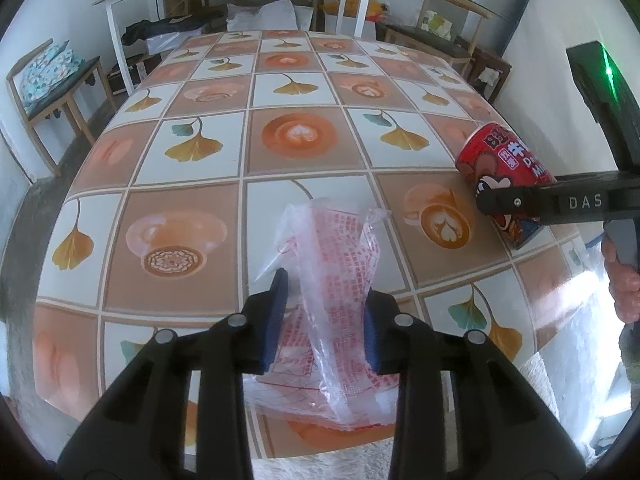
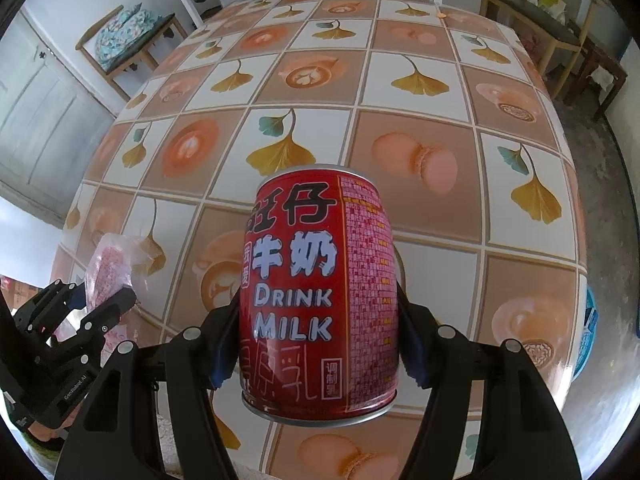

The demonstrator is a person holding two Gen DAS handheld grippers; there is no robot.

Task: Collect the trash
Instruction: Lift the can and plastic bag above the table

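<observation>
You are gripping a crumpled clear plastic wrapper point(image 1: 336, 296) printed in red with your left claw point(image 1: 326, 320); its two blue pads point(image 1: 276, 316) are pressing in on the wrapper from either side at the lower centre of the left wrist view. The wrapper is standing up between them over the near edge of the bench point(image 1: 248, 140), which is covered in a checked cloth of ginkgo leaves and coffee cups.

Your right claw point(image 2: 316, 336) is closing on a red milk can point(image 2: 320, 292), which is filling the centre of the right wrist view with "DRINK MILK" facing the camera. The can is sitting upright between the fingers, its silver base rim showing at the bottom. In the left wrist view the same can point(image 1: 504, 176) is showing at the right edge of the frame, tilted and held off the cloth, with a black finger point(image 1: 520, 202) crossing it.

At the lower left of the right wrist view, your left claw point(image 2: 102, 300) is appearing with the wrapper point(image 2: 110, 268) sticking up out of it.

A wooden chair point(image 1: 52, 88) with a patterned cushion is standing in the upper left, beyond the bench.
</observation>
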